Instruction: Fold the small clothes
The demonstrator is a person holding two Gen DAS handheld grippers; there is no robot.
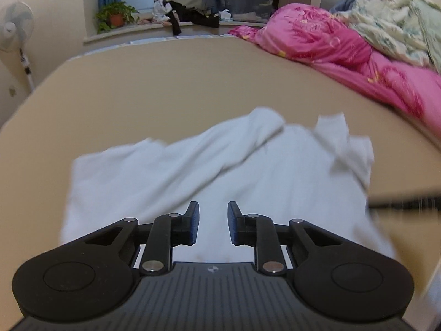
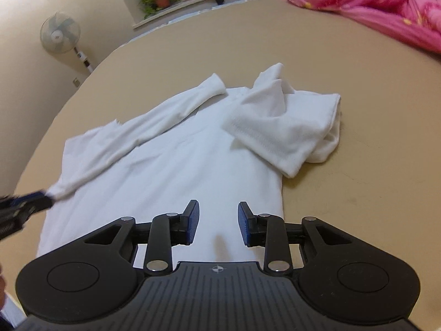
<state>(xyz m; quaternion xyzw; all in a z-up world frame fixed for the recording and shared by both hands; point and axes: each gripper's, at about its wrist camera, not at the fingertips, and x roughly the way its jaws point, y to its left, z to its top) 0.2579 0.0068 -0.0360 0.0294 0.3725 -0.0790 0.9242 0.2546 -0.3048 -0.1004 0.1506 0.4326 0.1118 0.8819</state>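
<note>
A smooth tan bed surface point(image 2: 344, 193) carries a soft white knit shirt point(image 2: 193, 165), lying flat near both grippers. Its left sleeve point(image 2: 154, 127) lies diagonally across the body; the right side is bunched at the far right. Left gripper point(image 1: 213, 223) and right gripper point(image 2: 217, 223) hover with jaws apart, holding nothing. Sleeve folding seems underway; next, flatten that bunch. A pink quilt point(image 1: 344, 47) lies far right.

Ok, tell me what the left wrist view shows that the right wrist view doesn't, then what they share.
Only the left wrist view: the clear storage bin on the sill, the floral quilt, and the open left tool.

Only the right wrist view: the folded-over sleeve in sharp detail, and the open right tool.

Both: the white top, the tan bed surface, pink quilt, potted plant and fan.
</note>
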